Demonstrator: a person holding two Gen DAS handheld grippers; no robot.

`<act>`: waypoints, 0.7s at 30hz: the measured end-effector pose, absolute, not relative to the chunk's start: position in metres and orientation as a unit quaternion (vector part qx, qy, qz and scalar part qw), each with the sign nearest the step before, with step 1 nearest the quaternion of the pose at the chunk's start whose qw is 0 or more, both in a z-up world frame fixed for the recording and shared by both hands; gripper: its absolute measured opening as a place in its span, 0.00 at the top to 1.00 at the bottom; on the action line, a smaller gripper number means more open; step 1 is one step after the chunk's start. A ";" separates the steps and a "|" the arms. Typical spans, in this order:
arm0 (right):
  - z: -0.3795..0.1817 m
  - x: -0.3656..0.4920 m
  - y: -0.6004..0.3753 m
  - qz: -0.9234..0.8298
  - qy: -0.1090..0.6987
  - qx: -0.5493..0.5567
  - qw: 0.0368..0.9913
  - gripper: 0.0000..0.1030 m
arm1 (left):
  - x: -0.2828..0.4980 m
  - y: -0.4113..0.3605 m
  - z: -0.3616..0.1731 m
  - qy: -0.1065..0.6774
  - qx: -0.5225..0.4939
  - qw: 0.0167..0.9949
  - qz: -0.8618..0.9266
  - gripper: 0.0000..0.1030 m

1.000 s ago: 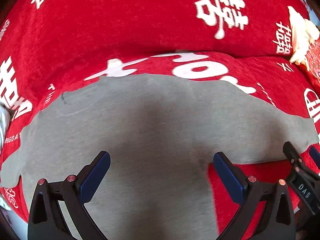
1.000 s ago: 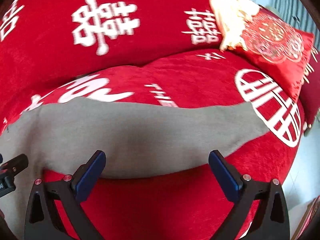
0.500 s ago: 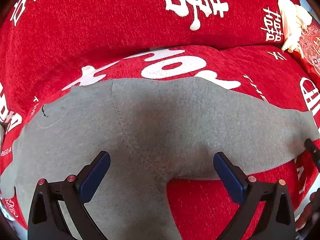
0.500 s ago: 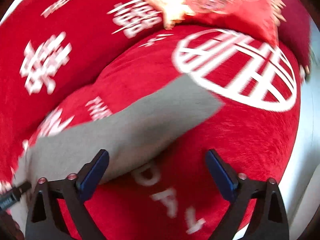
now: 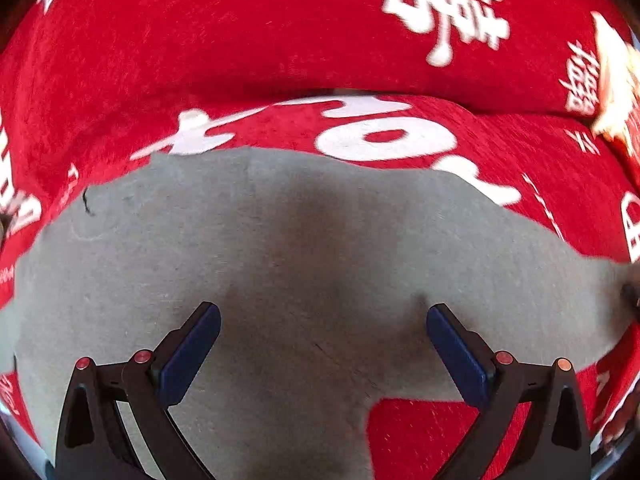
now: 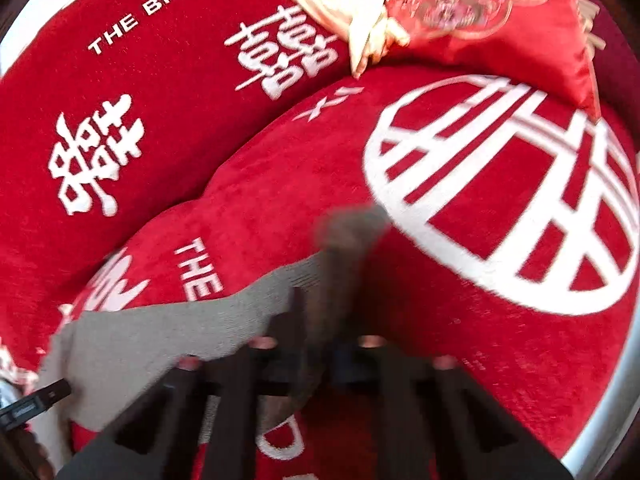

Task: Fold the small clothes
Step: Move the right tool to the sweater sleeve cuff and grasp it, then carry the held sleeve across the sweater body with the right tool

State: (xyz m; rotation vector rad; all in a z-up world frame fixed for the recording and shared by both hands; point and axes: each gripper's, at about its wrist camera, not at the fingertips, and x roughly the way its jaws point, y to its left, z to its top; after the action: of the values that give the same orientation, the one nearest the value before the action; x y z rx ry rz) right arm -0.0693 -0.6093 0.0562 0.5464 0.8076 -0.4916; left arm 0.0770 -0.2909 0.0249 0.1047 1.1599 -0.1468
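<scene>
The right gripper (image 6: 320, 344) had its fingers drawn together on the end of the grey garment (image 5: 280, 280), a bunched, blurred fold of the cloth rising from between them toward twelve o'clock in the right wrist view. From that pinch the grey cloth (image 6: 160, 332) ran off toward eight o'clock, flat on the red cover (image 6: 440, 320), to the far edge where the dark tip of the left gripper (image 6: 36, 400) showed at nine o'clock.

The left gripper (image 5: 322, 344) hung with its fingers (image 5: 192, 352) wide apart, nothing between the blue pads; whether they touched the garment below I could not tell. The garment lay spread across the red cover (image 5: 240, 40), filling the middle of the left wrist view, one arm of it reaching toward three o'clock, where a dark tip met it at the frame's edge. A red embroidered cushion (image 6: 520, 32) with a cream tassel (image 6: 360, 20) sat at one o'clock of the right wrist view, well apart from the cloth.
</scene>
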 end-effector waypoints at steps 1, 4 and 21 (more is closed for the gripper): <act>0.057 -0.071 -0.609 -0.233 0.380 0.258 0.857 0.93 | 0.080 -0.288 0.023 0.552 0.045 0.830 -0.068 0.00; 0.067 -0.083 -0.604 -0.238 0.349 0.258 0.869 0.93 | 0.081 -0.292 0.015 0.559 0.062 0.825 -0.065 0.00; 0.103 -0.093 -0.578 -0.263 0.334 0.245 0.871 0.94 | 0.036 -0.251 0.021 0.553 0.063 0.824 -0.104 0.00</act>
State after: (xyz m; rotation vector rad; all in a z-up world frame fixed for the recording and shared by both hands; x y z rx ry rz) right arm -0.0929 -0.5783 0.1030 0.5117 0.6979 -0.5499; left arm 0.0359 -0.2505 0.0209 0.1339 1.1764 -0.2216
